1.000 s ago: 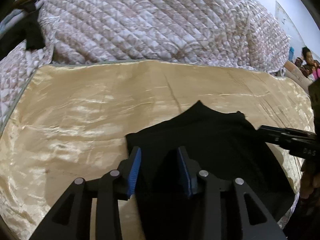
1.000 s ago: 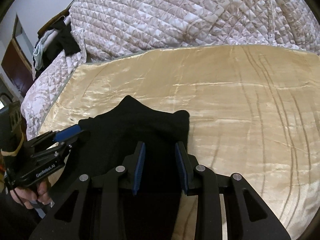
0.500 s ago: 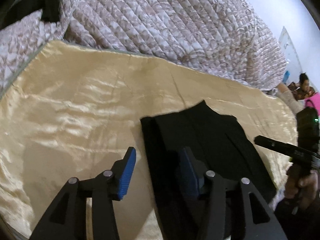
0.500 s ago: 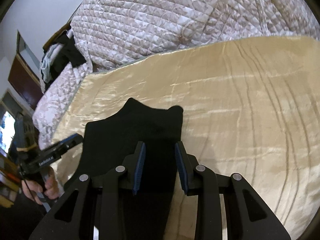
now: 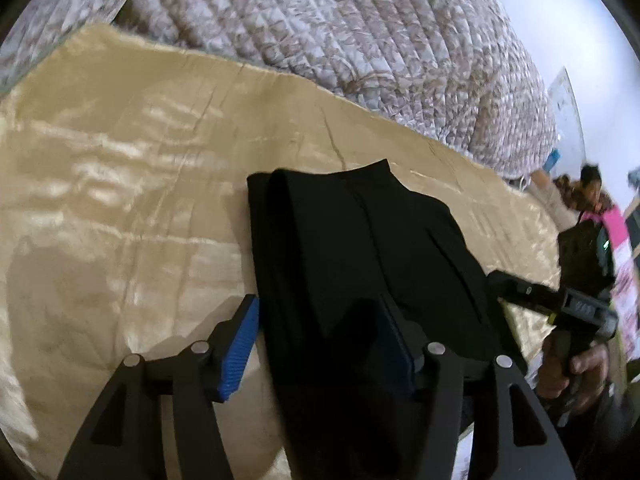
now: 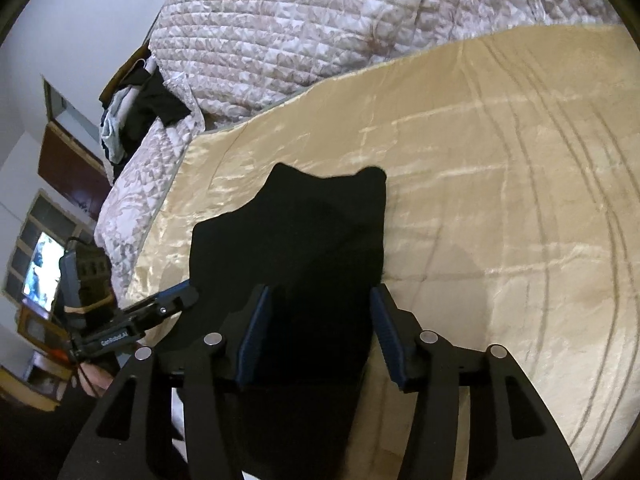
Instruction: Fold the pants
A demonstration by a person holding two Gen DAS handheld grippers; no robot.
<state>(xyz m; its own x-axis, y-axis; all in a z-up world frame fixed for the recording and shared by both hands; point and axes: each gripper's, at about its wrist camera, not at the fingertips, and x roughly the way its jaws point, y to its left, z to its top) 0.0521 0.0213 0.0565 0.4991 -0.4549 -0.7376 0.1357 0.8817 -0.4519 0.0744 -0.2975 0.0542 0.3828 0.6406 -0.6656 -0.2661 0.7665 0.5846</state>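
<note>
Both tongs just opening, released: left gripper [image 5: 320, 340] and right gripper [image 6: 320, 332] straddle black pants [image 5: 360, 248] on gold bedspread [image 5: 120, 200] near edge. Advice: lift clear straight, avoid snagging fold.

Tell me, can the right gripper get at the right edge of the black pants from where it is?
Probably yes. The right gripper is open, its jaws having just been opening, and they straddle the black pants on the gold sheet with nothing in the way.
</note>
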